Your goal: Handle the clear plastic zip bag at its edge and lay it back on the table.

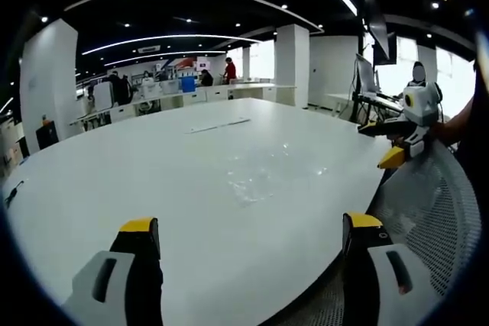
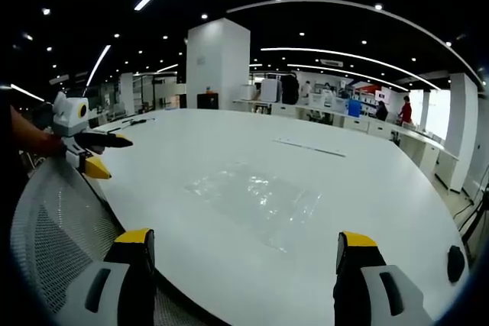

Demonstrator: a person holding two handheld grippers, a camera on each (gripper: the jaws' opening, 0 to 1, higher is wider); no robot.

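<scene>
Left gripper (image 1: 248,238): jaws spread, holding nothing; above table's near edge
Right gripper (image 2: 241,253): jaws spread, holding nothing; judged nearer of the 2
Zip bag (image 2: 256,198): flat on white table (image 2: 191,143), just ahead of right gripper; long axis runs near-right to far-left
Paper strip (image 2: 309,147): well beyond bag

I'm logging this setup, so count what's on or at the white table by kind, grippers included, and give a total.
Clear plastic zip bag: 1
Long thin strip lying flat on the table: 1
Mesh chair back at the table edge: 1
Grippers, left gripper and right gripper: 2
Total: 5
</scene>
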